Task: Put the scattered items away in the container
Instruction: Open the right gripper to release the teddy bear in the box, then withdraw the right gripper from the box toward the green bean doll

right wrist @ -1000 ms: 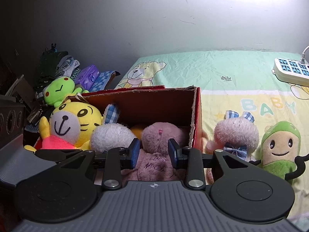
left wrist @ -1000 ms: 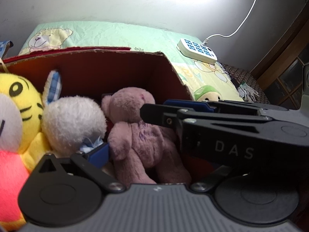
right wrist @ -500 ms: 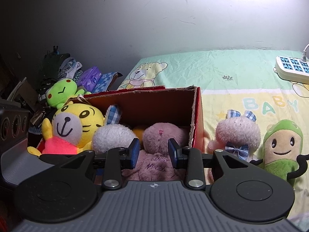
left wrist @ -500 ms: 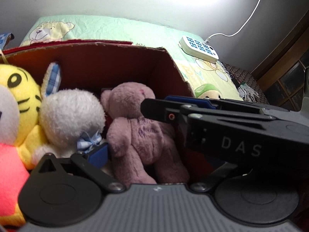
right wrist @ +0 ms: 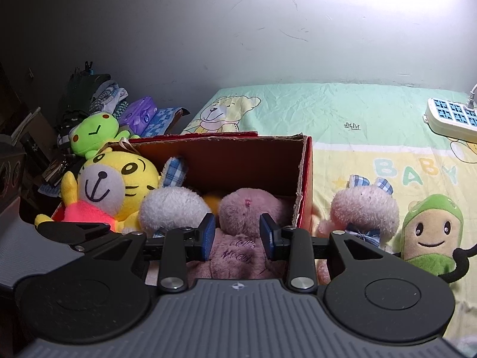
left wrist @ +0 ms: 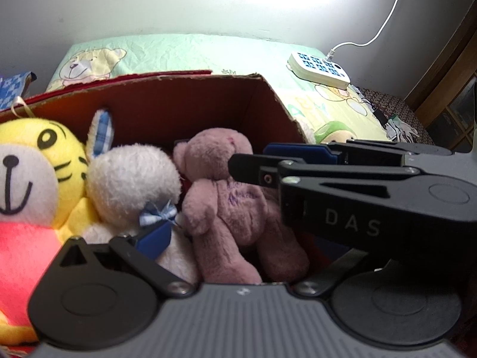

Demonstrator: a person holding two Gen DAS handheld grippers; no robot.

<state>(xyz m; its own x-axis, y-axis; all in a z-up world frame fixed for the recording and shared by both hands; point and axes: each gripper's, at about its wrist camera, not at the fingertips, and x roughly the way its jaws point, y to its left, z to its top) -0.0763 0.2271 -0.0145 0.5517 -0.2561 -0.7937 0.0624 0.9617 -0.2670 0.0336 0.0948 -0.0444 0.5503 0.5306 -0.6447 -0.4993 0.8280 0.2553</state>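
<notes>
A cardboard box [right wrist: 301, 179] with red outer sides stands on the bed and holds a yellow tiger [right wrist: 116, 179], a white bunny [right wrist: 173, 208] and a pink bear [right wrist: 247, 211]. My right gripper [right wrist: 237, 235] is shut on the pink bear at its neck, inside the box's right end. In the left wrist view the right gripper [left wrist: 268, 167] reaches across to the bear [left wrist: 226, 208]. My left gripper [left wrist: 235, 238] is open low over the box [left wrist: 179, 101]; its right finger is hidden. A pink bunny [right wrist: 363, 211] and a green-hooded doll [right wrist: 432, 229] lie outside, to the box's right.
A green frog toy [right wrist: 95, 131] sits behind the box's left end, in front of stacked clothes and packets. A white power strip [right wrist: 450, 116] with a cable lies at the bed's far right. The bed sheet [right wrist: 328, 107] beyond the box meets the wall.
The left wrist view has tipped up a little, so the box sits lower in it. The right gripper, the bear and the other toys have kept still.
</notes>
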